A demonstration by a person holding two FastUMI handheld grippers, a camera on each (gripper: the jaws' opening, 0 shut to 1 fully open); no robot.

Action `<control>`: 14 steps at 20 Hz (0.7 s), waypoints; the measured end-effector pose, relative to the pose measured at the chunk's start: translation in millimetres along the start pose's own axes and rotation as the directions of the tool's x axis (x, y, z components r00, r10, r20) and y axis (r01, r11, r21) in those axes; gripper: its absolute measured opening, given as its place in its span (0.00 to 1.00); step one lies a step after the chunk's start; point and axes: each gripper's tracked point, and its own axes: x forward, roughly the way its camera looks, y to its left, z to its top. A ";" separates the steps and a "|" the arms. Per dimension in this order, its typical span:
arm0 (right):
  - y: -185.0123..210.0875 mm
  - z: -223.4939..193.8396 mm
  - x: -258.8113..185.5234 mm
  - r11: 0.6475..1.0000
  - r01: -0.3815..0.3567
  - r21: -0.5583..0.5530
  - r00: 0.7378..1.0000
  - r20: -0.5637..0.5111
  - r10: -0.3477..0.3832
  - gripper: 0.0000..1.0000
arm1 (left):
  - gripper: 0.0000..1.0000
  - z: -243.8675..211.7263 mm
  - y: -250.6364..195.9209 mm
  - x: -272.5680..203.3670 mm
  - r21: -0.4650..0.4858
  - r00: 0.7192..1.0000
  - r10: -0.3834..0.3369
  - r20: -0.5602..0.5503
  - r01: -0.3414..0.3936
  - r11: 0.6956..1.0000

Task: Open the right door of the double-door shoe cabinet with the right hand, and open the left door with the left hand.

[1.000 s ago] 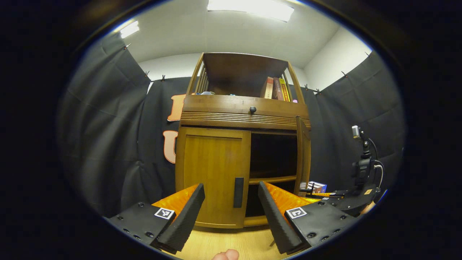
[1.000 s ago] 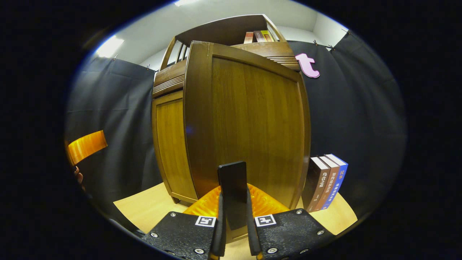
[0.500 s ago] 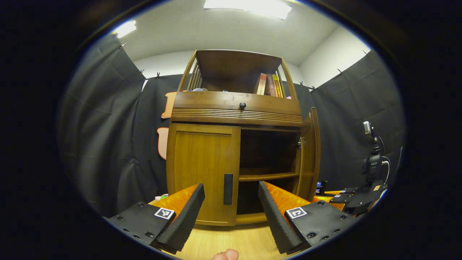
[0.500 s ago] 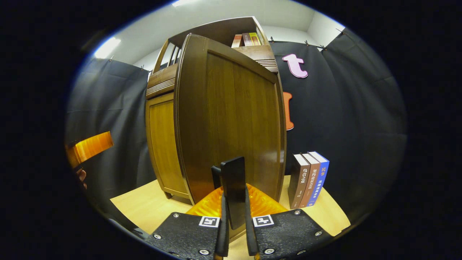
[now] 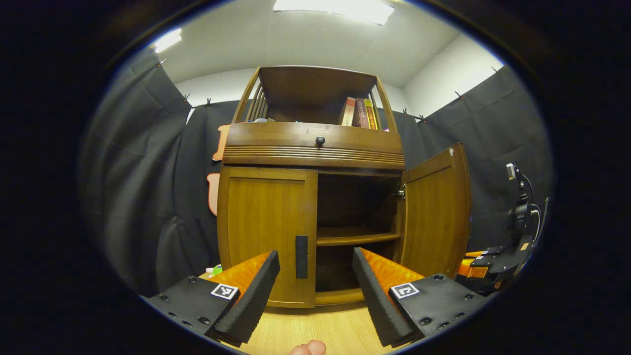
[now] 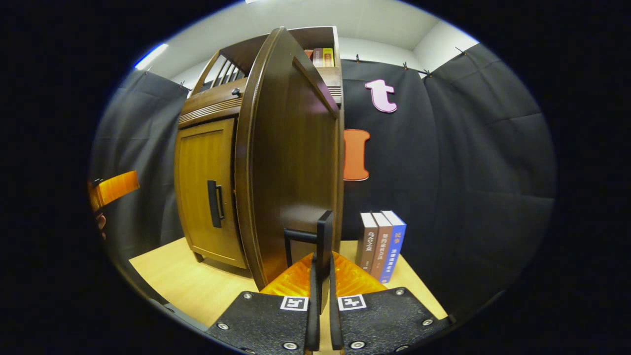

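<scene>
In the left gripper view, we are looking at the brown wooden double-door shoe cabinet (image 5: 315, 197) in the centre of the frame. Its flat-panelled left door (image 5: 266, 231) is sitting shut, its slim black bar handle (image 5: 301, 256) showing low in the frame between the fingers of our left gripper (image 5: 315, 291). Those fingers are standing wide apart and holding nothing. The right door (image 5: 434, 212) is standing swung out at centre right, exposing a dark interior and one wooden shelf (image 5: 357, 239). At the far right edge we are seeing the right gripper (image 5: 475, 266) at that door's lower edge.

In the right gripper view, the right door (image 6: 291, 162) is rising edge-on through the centre, smooth and glossy with a rounded frame. The right gripper (image 6: 320, 315) is at the bottom centre, its fingers closed to a narrow slot and pinching the black vertical door handle (image 6: 323, 246). Three upright hardcover books (image 6: 382, 244) are standing just beside the door at lower right, on the pale wood-grain floor (image 6: 197, 281).

We judge the right door nearly done. For the left, we are advising a straight approach, fingers closing squarely across the bar, then pulling along the hinge arc rather than straight back, since varnished wood and a thin bar are offering little purchase.
</scene>
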 end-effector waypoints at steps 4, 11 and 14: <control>-27.1 -2.2 1.8 1.000 -0.013 0.026 1.000 0.007 0.013 0.00 | 0.96 -2.9 -3.7 0.4 -0.003 1.000 -0.006 -0.005 0.006 1.000; -67.5 -3.8 8.4 0.987 -0.151 0.062 0.989 0.008 0.150 0.00 | 0.96 -6.3 9.4 -1.4 0.009 0.999 0.032 -0.017 -0.031 0.999; -71.6 -4.0 10.2 0.979 -0.194 0.058 0.981 0.008 0.194 0.00 | 0.96 -7.1 14.1 -3.4 0.013 0.999 0.044 -0.023 -0.044 0.999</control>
